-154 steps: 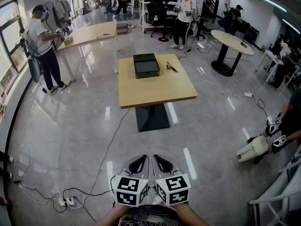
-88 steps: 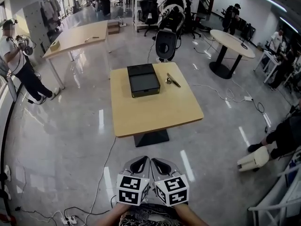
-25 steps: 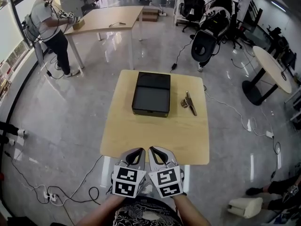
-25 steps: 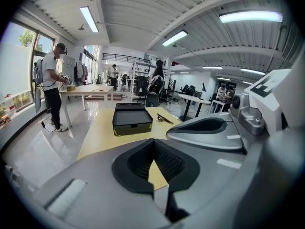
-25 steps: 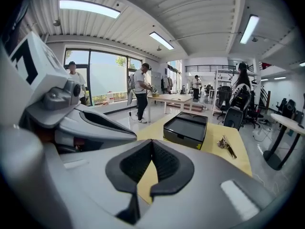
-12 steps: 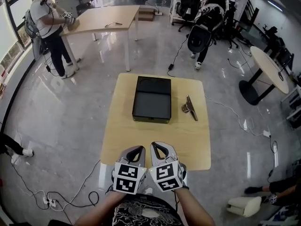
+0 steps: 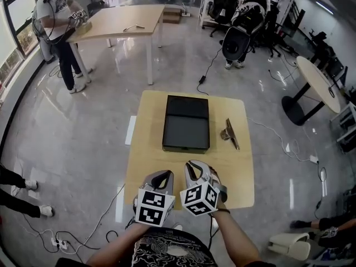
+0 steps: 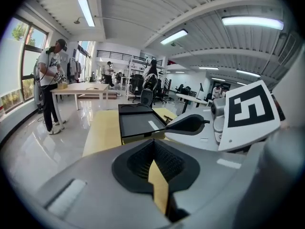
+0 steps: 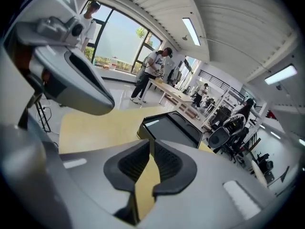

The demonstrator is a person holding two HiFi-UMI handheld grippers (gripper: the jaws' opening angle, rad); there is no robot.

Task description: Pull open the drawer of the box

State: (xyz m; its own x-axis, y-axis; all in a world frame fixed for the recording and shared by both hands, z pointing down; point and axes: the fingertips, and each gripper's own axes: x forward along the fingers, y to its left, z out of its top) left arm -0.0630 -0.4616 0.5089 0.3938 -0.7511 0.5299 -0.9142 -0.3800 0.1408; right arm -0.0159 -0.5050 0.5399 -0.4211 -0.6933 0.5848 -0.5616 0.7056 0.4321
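Box (image 7: 186, 123) sits mid-worktop (image 7: 146, 149), far of both tongs and untouched, with a metal piece (image 7: 229, 132) just right of it. Left tongs (image 7: 162, 176) and right tongs (image 7: 194, 167) hover side by side over the near worktop, each pinched closed on nothing.

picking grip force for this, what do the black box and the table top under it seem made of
Black box: dark, mostly matte, with a soft streak of reflected light on top in the left gripper view; likely plastic or coated board, can't tell which. Table top: pale tan, smooth, even colour; probably wood-look laminate rather than raw wood.
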